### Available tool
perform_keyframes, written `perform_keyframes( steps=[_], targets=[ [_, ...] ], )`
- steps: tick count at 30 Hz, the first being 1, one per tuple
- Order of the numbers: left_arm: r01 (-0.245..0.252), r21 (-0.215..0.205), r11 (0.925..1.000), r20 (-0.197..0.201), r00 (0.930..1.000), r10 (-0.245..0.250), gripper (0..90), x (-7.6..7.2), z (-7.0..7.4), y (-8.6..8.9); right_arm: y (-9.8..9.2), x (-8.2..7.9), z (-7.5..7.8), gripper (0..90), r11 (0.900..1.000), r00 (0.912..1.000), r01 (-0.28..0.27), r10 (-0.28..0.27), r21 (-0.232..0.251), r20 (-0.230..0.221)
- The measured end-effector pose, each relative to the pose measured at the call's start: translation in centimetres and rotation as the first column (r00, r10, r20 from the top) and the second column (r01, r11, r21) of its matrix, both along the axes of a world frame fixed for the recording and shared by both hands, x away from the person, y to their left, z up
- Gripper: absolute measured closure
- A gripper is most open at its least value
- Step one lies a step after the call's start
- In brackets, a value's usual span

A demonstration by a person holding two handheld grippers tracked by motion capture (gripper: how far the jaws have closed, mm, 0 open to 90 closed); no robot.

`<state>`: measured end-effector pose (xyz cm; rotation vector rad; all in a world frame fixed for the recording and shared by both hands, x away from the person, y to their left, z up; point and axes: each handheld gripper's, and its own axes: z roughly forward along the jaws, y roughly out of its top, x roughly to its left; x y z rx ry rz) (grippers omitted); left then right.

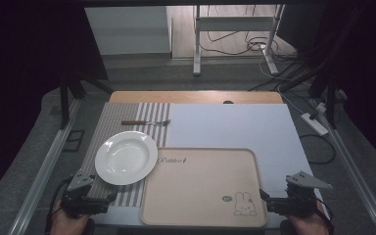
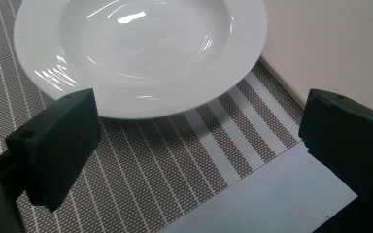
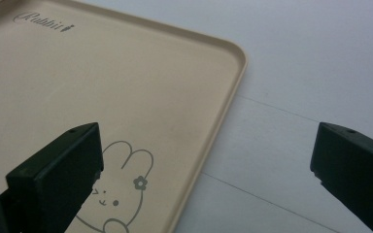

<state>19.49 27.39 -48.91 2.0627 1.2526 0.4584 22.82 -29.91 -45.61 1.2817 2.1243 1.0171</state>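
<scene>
A white deep plate (image 1: 126, 157) rests on a striped placemat (image 1: 127, 117), with a fork (image 1: 146, 123) lying beyond it. A beige tray (image 1: 203, 188) with a rabbit drawing sits at the front centre. My left gripper (image 1: 90, 201) hovers at the front left corner, open, just short of the plate (image 2: 141, 53); nothing is between its jaws. At the front right, my right gripper (image 1: 279, 203) is open beside the tray's right edge (image 3: 223, 111), also holding nothing.
A pale blue mat (image 1: 230, 127) covers the table's right part, over a wooden tabletop (image 1: 196, 96). Beyond the table stand a white frame (image 1: 235, 29) and floor cables. A power strip (image 1: 314, 123) lies on the floor at right.
</scene>
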Motion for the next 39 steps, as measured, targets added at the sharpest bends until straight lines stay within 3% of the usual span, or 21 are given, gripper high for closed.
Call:
perform_keyframes(
  steps=[27, 33, 39],
  targets=[
    [0.015, -0.042, 0.999, -0.019, 0.9997, -0.016, 0.1, 0.25, -0.06, 0.45, 0.38, 0.01, -0.06, 0.0, 0.999, 0.9992, -0.04, 0.04, -0.023, 0.003],
    [0.016, -0.017, 0.9997, -0.036, 0.9992, -0.017, 0.2, 0.4, -0.03, 0.2, 0.51, 0.0, -0.06, 0.0, 0.999, 0.9991, -0.043, 0.043, -0.034, 0.002],
    [0.032, -0.038, 0.9988, -0.015, 0.9994, -0.033, 0.8, 0.87, 0.32, -0.03, 0.67, -0.08, -0.12, 0.0, 0.997, 0.9982, -0.06, 0.06, -0.048, 0.002]
  ],
)
